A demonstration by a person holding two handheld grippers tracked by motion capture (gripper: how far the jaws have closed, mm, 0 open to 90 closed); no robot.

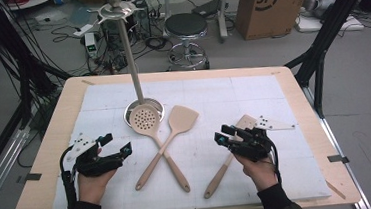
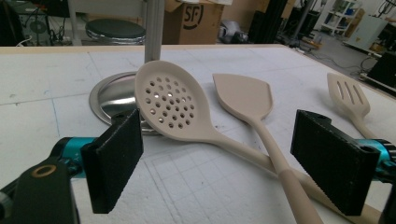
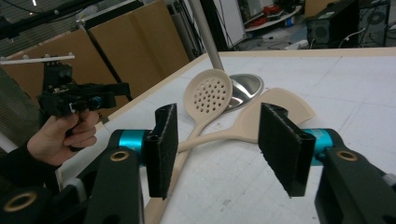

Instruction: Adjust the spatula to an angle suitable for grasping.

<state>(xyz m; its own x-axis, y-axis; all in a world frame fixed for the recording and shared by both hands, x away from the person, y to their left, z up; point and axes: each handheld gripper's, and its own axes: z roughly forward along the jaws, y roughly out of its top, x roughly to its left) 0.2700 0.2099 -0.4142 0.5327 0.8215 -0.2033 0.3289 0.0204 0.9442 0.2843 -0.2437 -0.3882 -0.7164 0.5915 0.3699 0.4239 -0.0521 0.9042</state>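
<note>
On white matting [image 1: 253,94] — crossed spoons [image 1: 147,125] — both hand-held grippers [image 1: 112,146] spread, empty.

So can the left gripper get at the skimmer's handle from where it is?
Probably yes. The left gripper is open, with bare mat between it and the perforated skimmer. The solid spatula crosses over the skimmer's handle, so a grip below the crossing looks easier.

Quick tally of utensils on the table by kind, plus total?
Skimmer: 1
Solid turner: 1
Slotted turner: 1
Total: 3 utensils, all beige. The skimmer and the solid turner lie with handles crossed; the skimmer's head rests on the stand base.
</note>
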